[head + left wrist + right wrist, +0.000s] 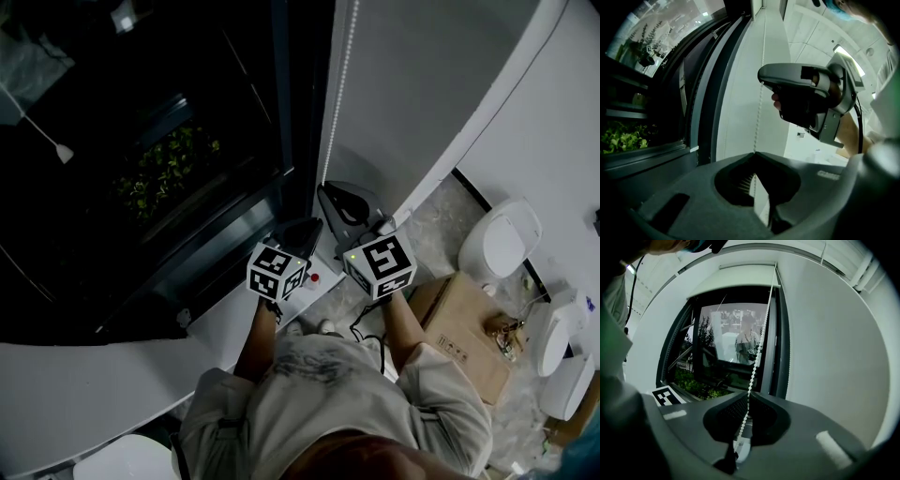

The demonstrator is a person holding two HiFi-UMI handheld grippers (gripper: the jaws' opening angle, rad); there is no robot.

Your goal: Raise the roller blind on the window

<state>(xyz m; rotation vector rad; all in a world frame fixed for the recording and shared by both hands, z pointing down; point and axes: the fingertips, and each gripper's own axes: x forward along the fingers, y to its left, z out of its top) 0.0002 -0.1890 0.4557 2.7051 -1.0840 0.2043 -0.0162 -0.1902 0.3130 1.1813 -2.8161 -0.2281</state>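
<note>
Held the bead chain [757, 352], running straight up frame centre, in both shut claws, right claw [749, 395] above left claw [754, 153].

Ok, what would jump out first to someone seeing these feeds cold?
The white bead chain hanging along the right edge of the window stands out first. The right gripper and the left gripper are both shut on it. Above, the roller blind sits rolled near the top of the dark glass.
</note>
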